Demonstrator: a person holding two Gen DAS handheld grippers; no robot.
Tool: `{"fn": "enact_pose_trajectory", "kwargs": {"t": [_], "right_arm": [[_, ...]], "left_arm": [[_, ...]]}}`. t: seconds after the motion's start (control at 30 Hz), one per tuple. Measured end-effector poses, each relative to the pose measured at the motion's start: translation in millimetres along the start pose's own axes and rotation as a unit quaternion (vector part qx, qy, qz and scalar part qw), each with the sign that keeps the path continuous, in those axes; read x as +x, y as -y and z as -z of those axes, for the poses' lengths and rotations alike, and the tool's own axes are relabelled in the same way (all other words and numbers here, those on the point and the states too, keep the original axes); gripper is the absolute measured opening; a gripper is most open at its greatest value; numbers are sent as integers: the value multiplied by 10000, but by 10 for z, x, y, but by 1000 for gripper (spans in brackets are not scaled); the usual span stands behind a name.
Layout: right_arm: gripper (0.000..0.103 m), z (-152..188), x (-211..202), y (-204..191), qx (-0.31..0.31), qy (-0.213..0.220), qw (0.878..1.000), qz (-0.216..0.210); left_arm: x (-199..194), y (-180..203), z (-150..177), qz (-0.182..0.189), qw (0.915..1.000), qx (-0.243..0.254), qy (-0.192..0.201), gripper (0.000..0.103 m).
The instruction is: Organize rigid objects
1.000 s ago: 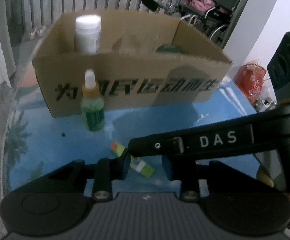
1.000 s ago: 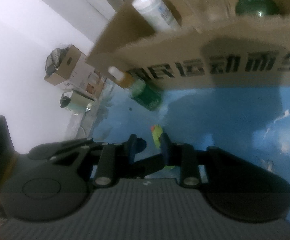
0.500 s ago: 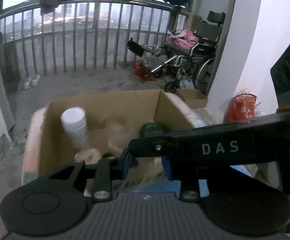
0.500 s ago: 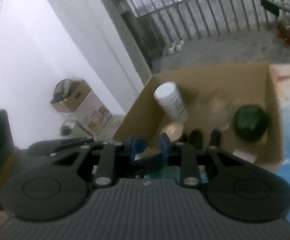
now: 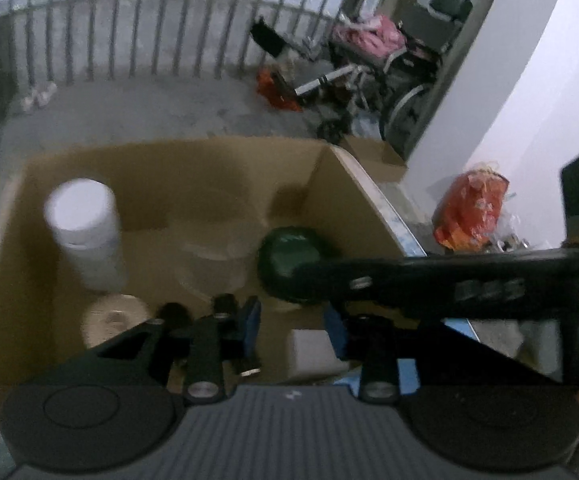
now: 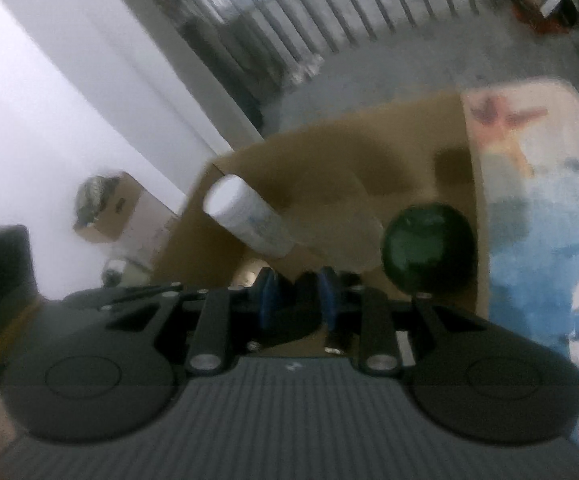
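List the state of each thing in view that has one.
Brown cardboard box: top open, items inside.
White cylindrical plastic bottle: upright, capped, inside box.
Dark green round object: resting inside box.
Left gripper: open, jaws just been opening, empty.
Right gripper: state unclear, blurred.

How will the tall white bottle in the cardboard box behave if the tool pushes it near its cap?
The white bottle stands upright and tall for its base, so it would probably tip rather than slide. Its round, smooth-looking body would likely roll once down. It looks like stiff plastic; its weight cannot be judged.
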State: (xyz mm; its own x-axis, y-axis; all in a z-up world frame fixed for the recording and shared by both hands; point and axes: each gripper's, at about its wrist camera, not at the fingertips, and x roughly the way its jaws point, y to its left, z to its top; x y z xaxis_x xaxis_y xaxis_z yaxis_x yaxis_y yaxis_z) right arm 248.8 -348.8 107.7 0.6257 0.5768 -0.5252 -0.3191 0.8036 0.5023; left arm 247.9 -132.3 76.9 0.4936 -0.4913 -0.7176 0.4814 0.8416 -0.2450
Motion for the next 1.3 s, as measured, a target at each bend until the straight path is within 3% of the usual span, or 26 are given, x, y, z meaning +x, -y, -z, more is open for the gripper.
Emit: {"fn": "enact_pose_trajectory", "kwargs": {"t": [0.07,0.2,0.3,0.47,0.57,0.8,1.07,1.2,1.3], "right_arm": [[27,66,-161,-174,-161,178,9995,-214],[35,267,-332,-479,-468,177,9967,-641],[47,541,-161,-688,-639,-301,9943,-794],[47,1132,476,-848,-513,-1401,9859,-761],[47,1461,792,-943,-396,-1859,9793,-690],[43,1772,1064,-1157,-326,-2188,9731,-650],[37,1823,1290,-1334,-349,-2321,9698,-658],[33,1797,1265,-1306,-338,-2322,9696,-693],[24,1813,1264,-1243,-121,-2320,9689,-849]], "left_arm": [[-326,-110,113,-110,9997,-12,236,60],[-838,-428,481,-398,9984,-301,257,62],[-1025,-703,869,-691,9959,-587,44,62],[-937,-1021,1543,-613,9902,-1069,-653,58],[-832,-1043,1791,-488,9876,-1214,-869,56],[-823,-1069,1982,-580,9883,-1159,-810,44],[-839,-990,2038,-723,9902,-962,-703,26],[-851,-999,2055,-662,9903,-1034,-650,24],[-855,-993,2055,-640,9906,-1032,-637,23]]}}
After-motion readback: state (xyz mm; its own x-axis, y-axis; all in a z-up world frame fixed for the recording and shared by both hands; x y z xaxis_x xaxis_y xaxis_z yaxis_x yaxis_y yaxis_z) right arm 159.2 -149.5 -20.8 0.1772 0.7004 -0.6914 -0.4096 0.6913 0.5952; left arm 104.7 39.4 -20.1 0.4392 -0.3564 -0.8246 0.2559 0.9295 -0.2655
